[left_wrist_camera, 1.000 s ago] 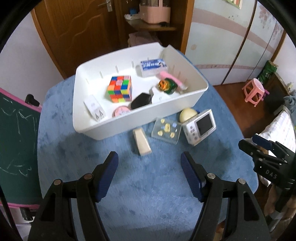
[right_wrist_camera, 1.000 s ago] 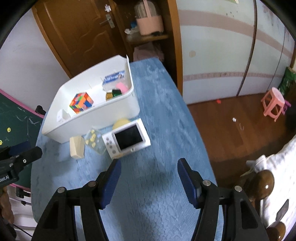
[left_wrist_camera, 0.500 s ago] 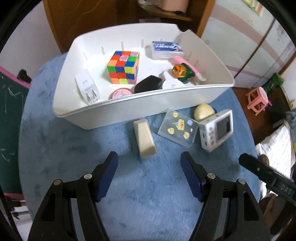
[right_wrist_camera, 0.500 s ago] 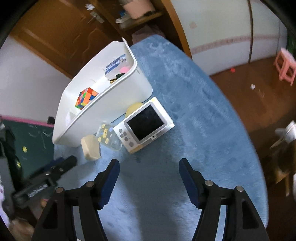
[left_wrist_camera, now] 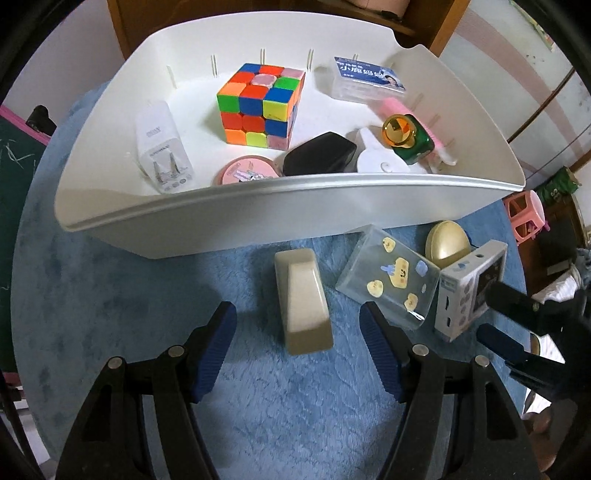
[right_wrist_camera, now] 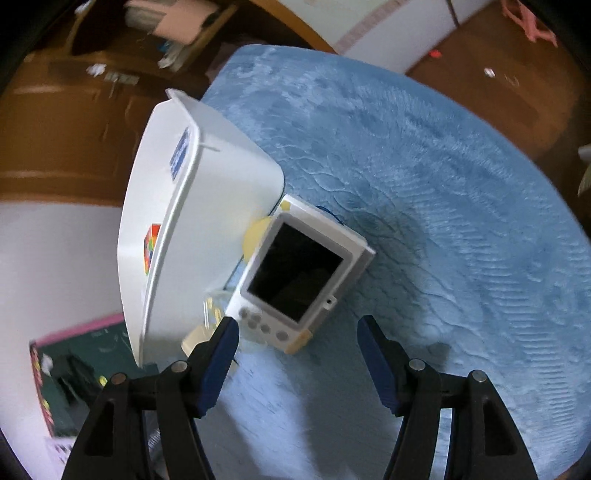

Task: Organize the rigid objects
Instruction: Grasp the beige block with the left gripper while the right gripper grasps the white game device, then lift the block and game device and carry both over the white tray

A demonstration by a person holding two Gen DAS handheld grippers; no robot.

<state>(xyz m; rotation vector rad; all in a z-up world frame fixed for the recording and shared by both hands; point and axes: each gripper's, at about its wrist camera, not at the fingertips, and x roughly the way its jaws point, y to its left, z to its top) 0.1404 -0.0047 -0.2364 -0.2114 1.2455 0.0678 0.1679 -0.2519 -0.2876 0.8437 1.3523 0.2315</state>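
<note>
Approach step: left tool (left_wrist_camera: 297, 350) open over beige block (left_wrist_camera: 303, 301); right tool (right_wrist_camera: 297, 354) open near camera (right_wrist_camera: 297, 275). Next: lower, close, lift into bin (left_wrist_camera: 258, 206).

A brown wooden door (left_wrist_camera: 147, 22) stands behind the round blue table (right_wrist_camera: 443, 184). A pink stool (left_wrist_camera: 524, 218) sits on the brown wood floor (right_wrist_camera: 517, 74).
</note>
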